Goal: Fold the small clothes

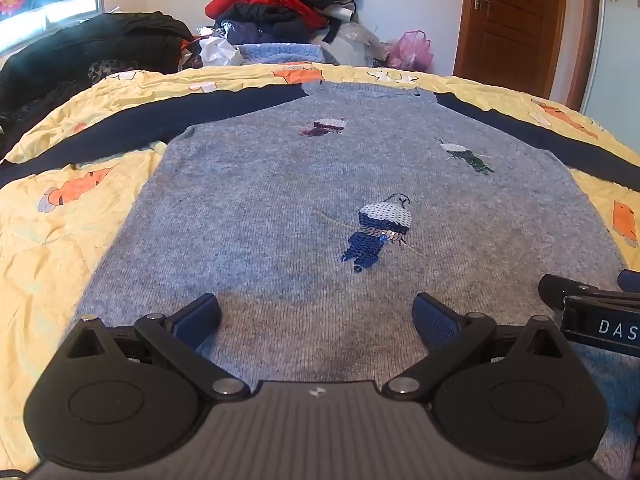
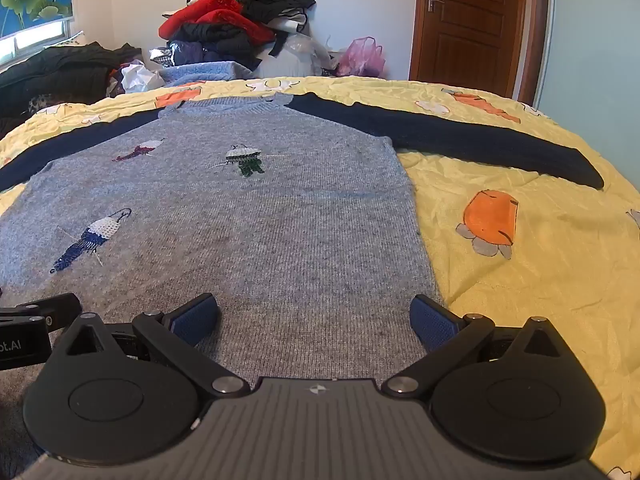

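Sweater (image 1: 280, 208): spread flat, front up, on the bed (image 1: 48, 248) ahead of both grippers, sleeves out, ready for folding.
Left hand-held gripper (image 1: 316, 314): wide open, empty, over the hem.
Right hand-held gripper (image 2: 314, 314): likewise, near the hem's right corner.

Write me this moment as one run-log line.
phase: pre-grasp | left gripper: open, over hem | right gripper: open, over hem | grey sweater: flat on yellow bedspread, unfolded
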